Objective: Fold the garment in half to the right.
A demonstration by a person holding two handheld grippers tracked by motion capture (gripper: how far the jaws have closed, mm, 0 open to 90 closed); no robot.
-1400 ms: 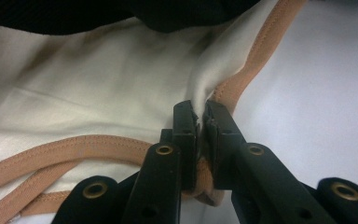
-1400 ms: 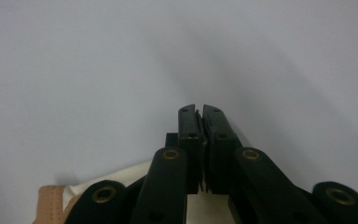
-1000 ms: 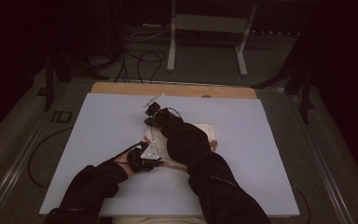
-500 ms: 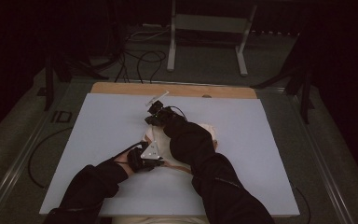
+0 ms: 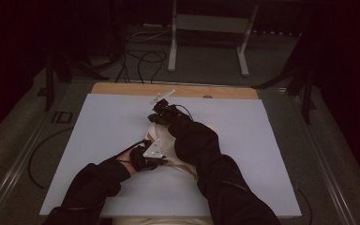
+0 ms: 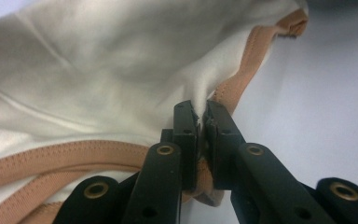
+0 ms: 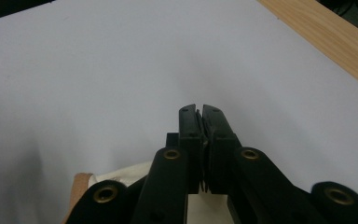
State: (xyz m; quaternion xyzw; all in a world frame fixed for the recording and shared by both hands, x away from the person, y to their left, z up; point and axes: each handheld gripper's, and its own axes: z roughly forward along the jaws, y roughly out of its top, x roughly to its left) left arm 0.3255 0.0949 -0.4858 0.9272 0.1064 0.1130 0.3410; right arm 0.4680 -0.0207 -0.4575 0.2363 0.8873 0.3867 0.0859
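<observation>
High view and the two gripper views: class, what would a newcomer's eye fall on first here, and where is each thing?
First, the cream garment with tan trim, bunched at the middle of the pale tabletop between two black-sleeved arms. Next, the left gripper, its jaws shut on the garment's tan edge at the near side. Then the right gripper, jaws closed, at the garment's far side, pointing toward the wooden strip along the table's far edge.

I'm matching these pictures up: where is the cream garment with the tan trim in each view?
High view: the cream garment lies mid-table between the forearms.
Left gripper view: it covers the upper left, its tan hem pinched in the left gripper.
Right gripper view: a corner at the bottom left.
Shared landmark: the pale table sheet.
</observation>
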